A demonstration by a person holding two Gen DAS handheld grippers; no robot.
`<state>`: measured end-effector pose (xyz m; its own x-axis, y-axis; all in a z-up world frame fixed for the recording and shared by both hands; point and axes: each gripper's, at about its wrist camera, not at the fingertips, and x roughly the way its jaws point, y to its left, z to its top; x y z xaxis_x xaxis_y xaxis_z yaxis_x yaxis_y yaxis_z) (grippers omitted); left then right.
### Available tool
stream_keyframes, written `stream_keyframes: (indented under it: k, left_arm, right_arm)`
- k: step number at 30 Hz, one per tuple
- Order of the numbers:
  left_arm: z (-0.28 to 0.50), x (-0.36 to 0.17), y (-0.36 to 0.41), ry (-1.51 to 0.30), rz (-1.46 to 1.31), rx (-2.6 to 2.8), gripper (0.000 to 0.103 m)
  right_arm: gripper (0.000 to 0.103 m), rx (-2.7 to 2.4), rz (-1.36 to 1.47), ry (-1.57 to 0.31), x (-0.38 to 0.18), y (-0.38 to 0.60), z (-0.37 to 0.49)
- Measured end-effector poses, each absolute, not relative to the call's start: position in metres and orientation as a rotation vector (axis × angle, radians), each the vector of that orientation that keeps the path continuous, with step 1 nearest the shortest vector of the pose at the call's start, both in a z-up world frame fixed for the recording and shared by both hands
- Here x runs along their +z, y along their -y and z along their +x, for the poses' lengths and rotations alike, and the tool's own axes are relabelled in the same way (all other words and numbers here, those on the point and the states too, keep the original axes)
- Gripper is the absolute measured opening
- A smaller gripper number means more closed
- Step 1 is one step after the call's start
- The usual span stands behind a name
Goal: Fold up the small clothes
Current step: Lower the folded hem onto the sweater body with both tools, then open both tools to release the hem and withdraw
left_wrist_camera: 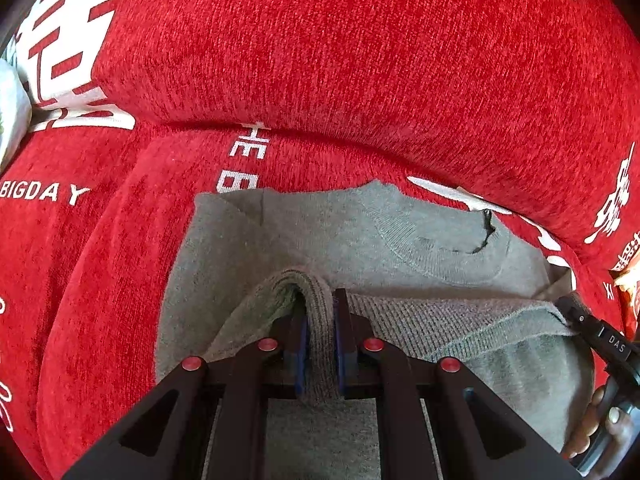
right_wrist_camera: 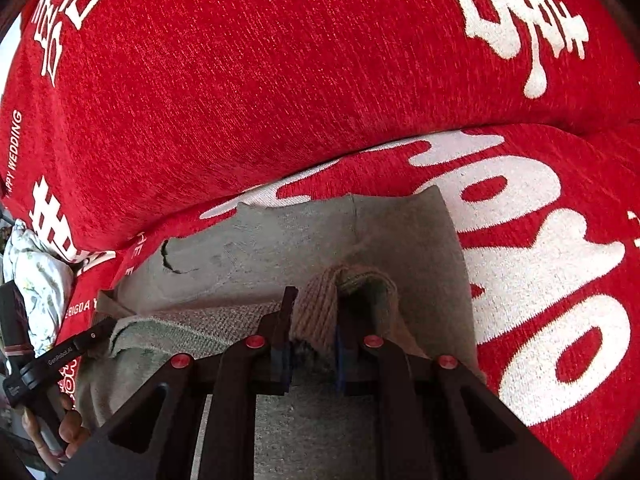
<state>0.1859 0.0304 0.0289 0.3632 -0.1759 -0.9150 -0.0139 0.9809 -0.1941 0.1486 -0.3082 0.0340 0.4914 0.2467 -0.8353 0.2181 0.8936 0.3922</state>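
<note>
2 hand-held grippers, left (left_wrist_camera: 320, 312) and right (right_wrist_camera: 314, 312), seemingly pinch sweater hem (left_wrist_camera: 460, 316)

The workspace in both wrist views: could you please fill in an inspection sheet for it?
Surface: red sofa cover with white lettering, over seat and backrest.
Job's things: grey sweater lying on the seat, collar toward the backrest; its ribbed hem is lifted and brought over the body.
Clutter: white floral cloth at the seat's far left; orange packet at the right edge.
Grippers: left gripper shut on a fold of the hem; right gripper shut on the hem's other end.
Cables: nothing seen.
Surroundings: hand on the left gripper's handle; otherwise nothing seen beyond the sofa.
</note>
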Motion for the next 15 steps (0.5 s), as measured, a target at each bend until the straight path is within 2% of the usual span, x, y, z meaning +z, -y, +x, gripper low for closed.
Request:
stream_keyframes:
  k: [4, 6, 7, 15]
  left_arm:
    - [0.1872, 0.0274, -0.0312, -1.202, -0.182, -0.113, 0.013]
    - [0.1876, 0.0259, -0.0309, -1.211, -0.186, -0.131, 0.021]
    - [0.1875, 0.0258, -0.0306, -1.212, -0.187, -0.137, 0.022]
    - [0.1909, 0.0224, -0.0291, -1.222, -0.188, -0.136, 0.022]
  right_arm:
    - [0.017, 0.017, 0.482, -1.074, 0.0333, 0.3078, 0.1501]
    - [0.019, 0.018, 0.483, -1.074, 0.0333, 0.3077, 0.1504]
    - [0.019, 0.016, 0.481, -1.074, 0.0331, 0.3076, 0.1506]
    - [0.019, 0.016, 0.468, -1.076, 0.0318, 0.3060, 0.1535]
